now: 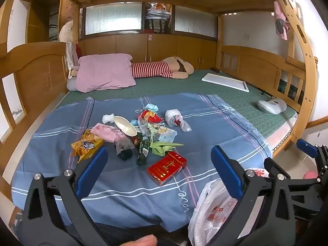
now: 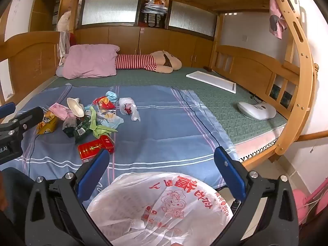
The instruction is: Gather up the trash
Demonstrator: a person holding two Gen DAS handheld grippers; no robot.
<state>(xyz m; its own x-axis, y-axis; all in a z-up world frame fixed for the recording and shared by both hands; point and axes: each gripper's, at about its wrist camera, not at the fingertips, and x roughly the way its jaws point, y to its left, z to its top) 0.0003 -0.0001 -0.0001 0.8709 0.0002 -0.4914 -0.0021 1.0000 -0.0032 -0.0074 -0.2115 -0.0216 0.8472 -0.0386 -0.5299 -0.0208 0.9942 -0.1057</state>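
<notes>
Clearly both tools are only poised: the left gripper (image 1: 160,160) hangs over the near part of the bed with its blue pads spread wide and nothing between them, and the right gripper (image 2: 162,166) beside it is just as wide, also empty, tilted down over the white plastic bag (image 2: 160,207) that sits at the bed's near edge just under its jaws. That bag, printed in red, looks like the collecting sack, its mouth crumpled and facing roughly up toward the camera. Just beyond the left gripper lies the red carton (image 1: 167,168), flat on the blue sheet (image 1: 215,127), its long axis running diagonally from near-left to far-right, one short end pointing toward the bag's side. Behind it the trash pile (image 1: 141,131) spreads across the middle of the sheet: a yellow snack packet (image 1: 87,144) at the left, a pink wrapper (image 1: 108,133), a white paper bowl (image 1: 125,126) tipped on its side with its opening facing left, green paper scraps, and a small knotted white bag (image 1: 176,120) slightly apart to the right. Nothing seems collected yet, so I judge this to be the opening step, choosing a first piece. The nearest candidate is the carton; taking it would call for lowering the left jaws across its narrow width, square to that diagonal, closing firmly, then carrying it right to the bag while the right tool keeps the mouth open.
</notes>
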